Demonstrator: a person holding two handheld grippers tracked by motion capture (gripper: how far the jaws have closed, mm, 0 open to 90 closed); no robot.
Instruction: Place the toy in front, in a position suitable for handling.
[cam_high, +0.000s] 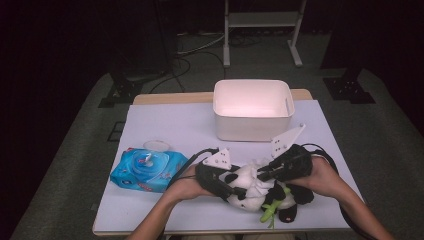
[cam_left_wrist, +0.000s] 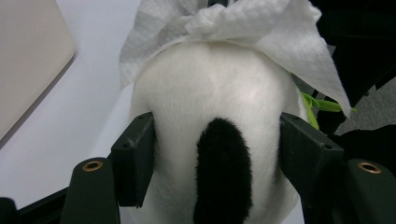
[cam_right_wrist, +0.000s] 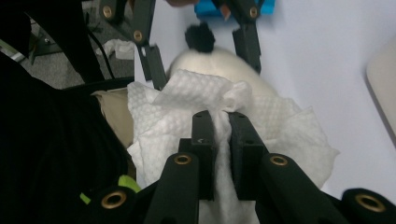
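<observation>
Your left gripper (cam_high: 216, 181) has its jaws closed around the plush panda's (cam_left_wrist: 210, 140) head, steadying it on the worktop (cam_high: 170, 125) in front of you. Your right gripper (cam_right_wrist: 221, 122) pinches the white wet wipe (cam_right_wrist: 196, 100) draped over the toy, held tight so you can scrub the fur.

We see a soft black-and-white panda toy (cam_high: 250, 192) lying on the near part of the white table, with a green bit at its side. A crumpled white paper wipe (cam_right_wrist: 205, 100) lies on top of its round white head. The wipe is bunched up and touches the fur.
</observation>
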